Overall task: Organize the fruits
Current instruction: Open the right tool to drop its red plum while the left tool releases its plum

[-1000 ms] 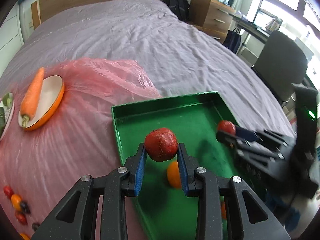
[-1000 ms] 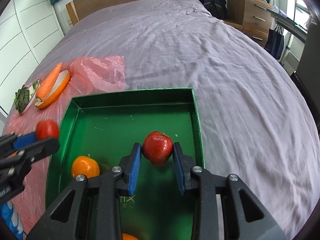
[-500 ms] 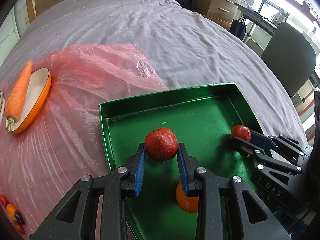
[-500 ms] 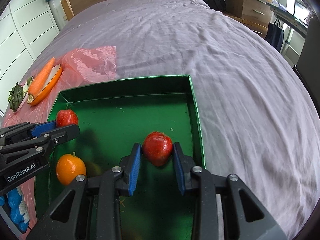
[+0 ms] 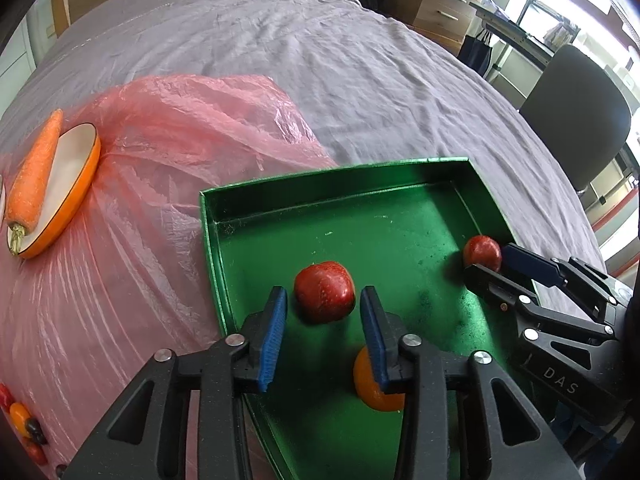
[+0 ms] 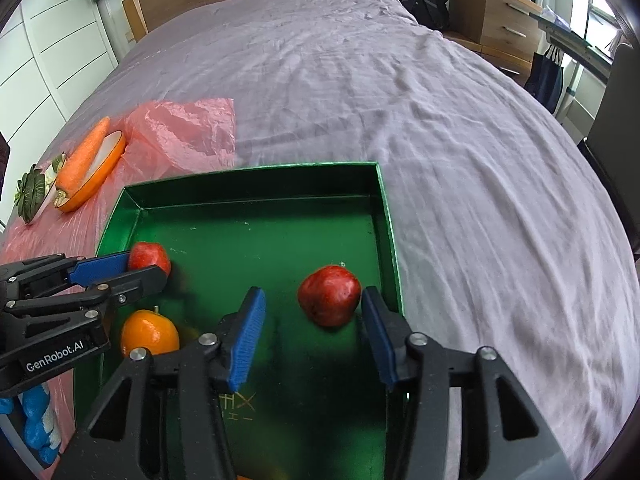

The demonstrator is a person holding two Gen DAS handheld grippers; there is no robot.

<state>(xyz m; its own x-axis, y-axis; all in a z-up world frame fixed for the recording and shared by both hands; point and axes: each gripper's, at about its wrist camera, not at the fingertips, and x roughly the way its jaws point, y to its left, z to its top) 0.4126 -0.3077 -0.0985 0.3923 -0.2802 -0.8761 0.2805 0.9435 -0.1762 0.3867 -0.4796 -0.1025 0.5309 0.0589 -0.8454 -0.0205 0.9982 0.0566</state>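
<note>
Left gripper (image 5: 323,322): released. The blue pads (image 5: 273,336) stand apart with a visible gap on each side of the left red fruit (image 5: 325,297), which sits between and slightly ahead of the fingertips on the floor of the green tray (image 5: 332,176). Neither pad touches it. An orange (image 5: 374,394) lies on the tray floor below the gripper's right finger, which partly hides it.

Right gripper (image 6: 310,330): released, with the fingers spread wide. The right red fruit (image 6: 330,295) lies between the fingertips, offset toward the right finger and just beside its pad; whether they touch cannot be determined. The left pad is well apart from this fruit. The fruit rests on the tray floor near the tray's right wall (image 6: 390,240).

In the right wrist view, the left gripper (image 6: 132,266) enters from the left, and its fruit (image 6: 149,257) shows at its tips near the tray's left wall. The orange (image 6: 149,333) lies just below that gripper. In the left wrist view, the right gripper (image 5: 490,258) enters from the right, with its fruit (image 5: 482,251) at its tips.

To the left of the tray, a pink plastic sheet (image 5: 140,168) covers part of the purple bedspread (image 5: 320,48). On it, far left of the left gripper, a carrot (image 5: 34,168) lies across an orange-rimmed dish (image 5: 66,184). A leafy green vegetable (image 6: 30,192) lies just beyond that dish in the right wrist view.
</note>
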